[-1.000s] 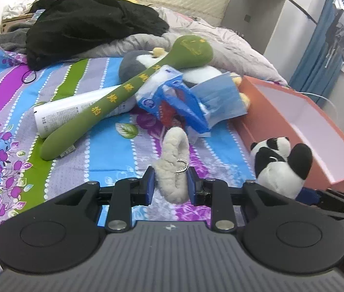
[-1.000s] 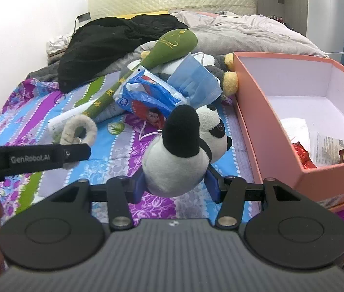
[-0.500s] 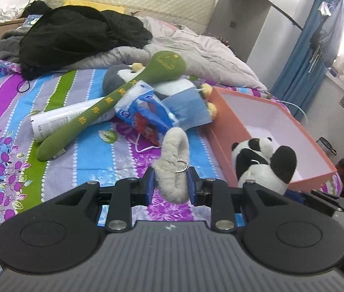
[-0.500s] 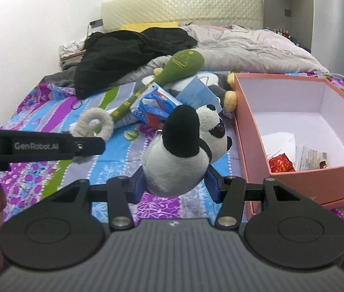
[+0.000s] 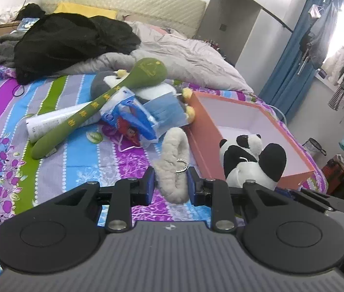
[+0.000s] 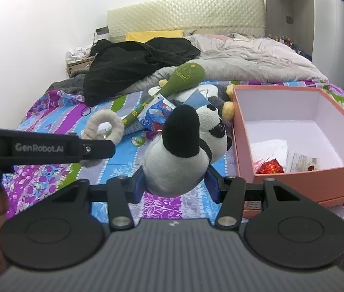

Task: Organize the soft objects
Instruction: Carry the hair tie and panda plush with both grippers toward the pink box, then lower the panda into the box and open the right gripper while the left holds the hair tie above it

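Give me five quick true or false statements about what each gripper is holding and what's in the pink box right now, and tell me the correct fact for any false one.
1. The right gripper is shut on the panda plush. True.
2. The left gripper hangs open with nothing in it. False: it is shut on the fluffy beige ring, which carries a small metal ring.
3. The pink box holds a red foil wrapper and some paper. True.
4. The panda plush already lies inside the pink box. False: it is between the right gripper's fingers, left of the box.
5. The green plush mallet lies on the striped bedsheet, leaning over other items. True.
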### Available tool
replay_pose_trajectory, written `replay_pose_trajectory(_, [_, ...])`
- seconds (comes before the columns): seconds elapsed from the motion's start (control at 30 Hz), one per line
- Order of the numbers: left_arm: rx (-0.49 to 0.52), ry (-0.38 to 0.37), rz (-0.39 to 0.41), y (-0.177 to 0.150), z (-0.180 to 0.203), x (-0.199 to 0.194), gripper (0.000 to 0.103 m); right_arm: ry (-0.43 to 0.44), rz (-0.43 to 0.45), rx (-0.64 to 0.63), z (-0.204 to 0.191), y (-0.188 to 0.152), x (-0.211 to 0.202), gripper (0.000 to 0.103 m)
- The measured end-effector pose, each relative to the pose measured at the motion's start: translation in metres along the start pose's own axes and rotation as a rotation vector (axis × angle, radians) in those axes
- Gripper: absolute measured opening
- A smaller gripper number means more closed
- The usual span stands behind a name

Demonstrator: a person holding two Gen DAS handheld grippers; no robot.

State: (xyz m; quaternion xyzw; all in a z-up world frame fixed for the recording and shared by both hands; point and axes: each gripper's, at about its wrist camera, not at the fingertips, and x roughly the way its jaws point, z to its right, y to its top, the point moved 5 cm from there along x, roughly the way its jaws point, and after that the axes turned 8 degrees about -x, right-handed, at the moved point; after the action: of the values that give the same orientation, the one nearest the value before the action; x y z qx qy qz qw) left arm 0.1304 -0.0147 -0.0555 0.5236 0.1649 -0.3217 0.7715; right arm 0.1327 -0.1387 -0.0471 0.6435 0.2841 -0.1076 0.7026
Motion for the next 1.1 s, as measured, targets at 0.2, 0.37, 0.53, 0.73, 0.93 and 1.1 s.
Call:
replay_pose_trajectory(0.2, [0.025,-0.046,-0.005,0.000,0.033,0.002,0.032,-0.046,0.013,0.013,0.021,0.002,-0.021,0.054])
replay_pose_trajectory(0.37, [0.074,-0.090,-0.030,-0.008,0.066,0.005,0.032,-0.096,0.006,0.032,0.048,-0.005,-0.043,0.054])
replay_pose_trajectory(0.53, [0.103,-0.139,-0.080,-0.022,0.093,0.011,0.032,-0.156,-0.010,0.063,0.073,-0.017,-0.059,0.054])
replay_pose_trajectory(0.73, [0.145,-0.193,-0.117,-0.027,0.121,0.028,0.032,-0.197,-0.007,0.091,0.091,-0.028,-0.061,0.054])
replay_pose_trajectory(0.93, [0.185,-0.216,-0.163,-0.016,0.138,0.065,0.032,-0.244,0.005,0.090,0.111,-0.030,-0.052,0.054])
replay_pose_trajectory(1.1, [0.222,-0.211,-0.179,0.000,0.155,0.092,0.032,-0.289,0.014,0.094,0.139,-0.018,-0.042,0.054])
